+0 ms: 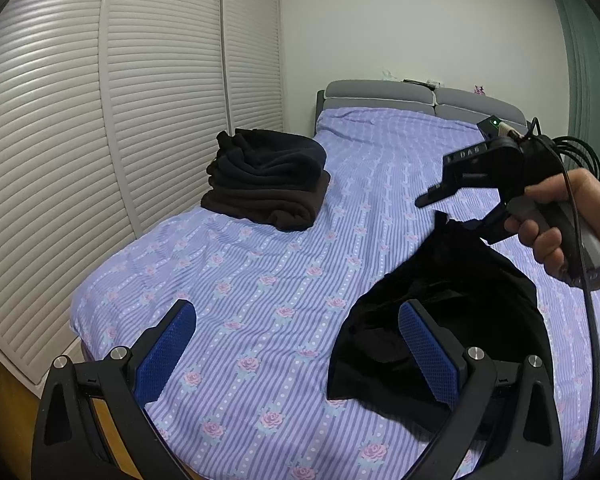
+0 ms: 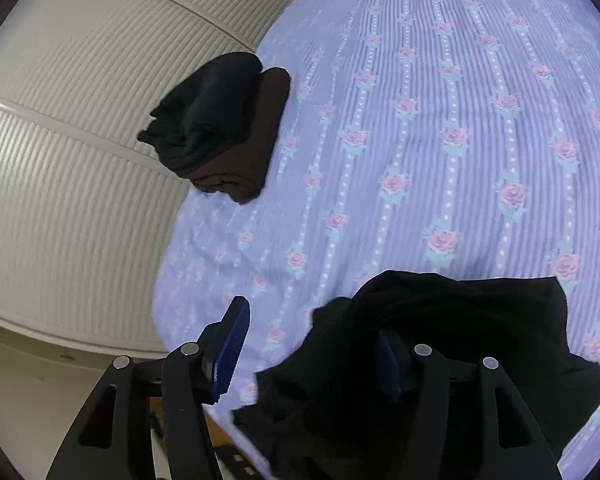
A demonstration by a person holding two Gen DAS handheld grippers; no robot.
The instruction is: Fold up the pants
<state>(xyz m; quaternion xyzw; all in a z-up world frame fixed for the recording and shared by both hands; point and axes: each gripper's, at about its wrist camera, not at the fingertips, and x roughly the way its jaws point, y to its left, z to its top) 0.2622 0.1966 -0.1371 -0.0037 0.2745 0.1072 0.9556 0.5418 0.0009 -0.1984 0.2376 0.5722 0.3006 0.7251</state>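
Note:
Black pants (image 1: 440, 312) lie bunched on the purple floral bedsheet (image 1: 268, 264) near the bed's front right. My left gripper (image 1: 296, 344) is open above the bed, its right finger over the pants' edge. My right gripper (image 1: 456, 216) is held in a hand above the pants, jaws apart, with a peak of black cloth standing between them. In the right wrist view the right gripper (image 2: 312, 344) is open, and the pants (image 2: 460, 344) drape over its right finger (image 2: 388, 364).
A stack of folded dark clothes (image 1: 266, 178) sits at the bed's left edge; it also shows in the right wrist view (image 2: 224, 124). White louvred wardrobe doors (image 1: 80, 140) run along the left. A grey headboard (image 1: 420, 100) stands at the far end.

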